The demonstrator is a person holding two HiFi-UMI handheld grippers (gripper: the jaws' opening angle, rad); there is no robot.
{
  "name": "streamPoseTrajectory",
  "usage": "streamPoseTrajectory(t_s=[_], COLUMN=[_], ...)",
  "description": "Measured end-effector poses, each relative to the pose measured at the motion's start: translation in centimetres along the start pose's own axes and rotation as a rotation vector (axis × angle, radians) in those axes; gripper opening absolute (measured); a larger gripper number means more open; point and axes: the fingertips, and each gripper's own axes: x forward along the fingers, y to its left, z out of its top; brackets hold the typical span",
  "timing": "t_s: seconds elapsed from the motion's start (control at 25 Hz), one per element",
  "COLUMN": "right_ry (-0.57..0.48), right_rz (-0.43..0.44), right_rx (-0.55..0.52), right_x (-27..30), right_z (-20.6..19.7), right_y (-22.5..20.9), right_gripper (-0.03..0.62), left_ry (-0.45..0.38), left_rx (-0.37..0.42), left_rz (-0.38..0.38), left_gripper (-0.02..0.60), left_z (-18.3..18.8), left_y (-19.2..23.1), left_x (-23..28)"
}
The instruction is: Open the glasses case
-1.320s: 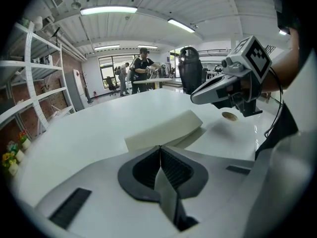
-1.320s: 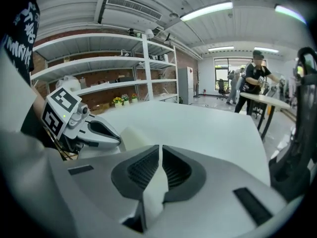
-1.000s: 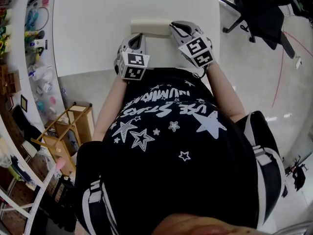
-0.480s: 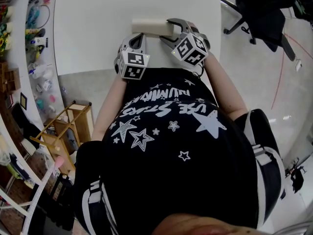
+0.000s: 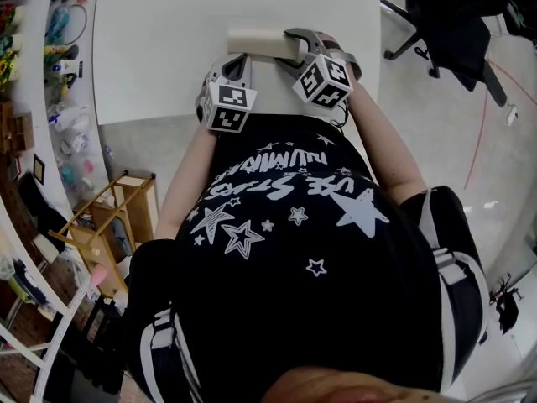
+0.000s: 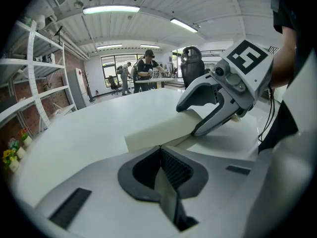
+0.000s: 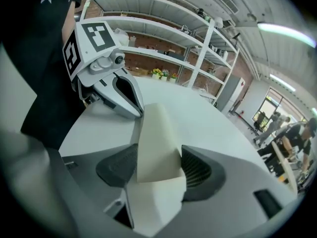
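A cream, closed glasses case lies on the white table, close to its near edge. My right gripper straddles the case's right end, one jaw on the far side and one on the near side. Its jaws have just opened wide; in the right gripper view the case sits between the pads of that gripper. My left gripper is shut, with its tips at the near left corner of the case. The right gripper shows beyond it.
Shelves with small items run along the left of the table. A wooden rack stands on the floor below them. A black office chair stands at the right. People stand at a far table.
My right gripper rolled and shifted left from beside the case's right end, and its jaws opened around that end. The left gripper and the case stayed put.
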Motion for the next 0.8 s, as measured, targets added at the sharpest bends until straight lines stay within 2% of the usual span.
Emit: streamPoseTrajectory(t_s=[0.16, 0.56, 0.8], right_ry=[-0.031, -0.058, -0.074], right_rz=[0.053, 0.115, 0.181], right_rx=[0.007, 0.027, 0.070], right_x=[-0.3, -0.8, -1.1], right_z=[0.1, 0.2, 0.3], right_y=[-0.1, 0.7, 0.4], right_gripper=[0.276, 0.276, 0.275], left_ry=[-0.001, 0.013, 0.012], left_rx=[0.001, -0.011, -0.022], left_rz=[-0.007, -0.028, -0.042], left_gripper=[0.012, 0.012, 0.012], left_z=[0.2, -0.3, -0.7], left_y=[-0.2, -0.7, -0.9], left_x=[-0.1, -0.7, -0.5])
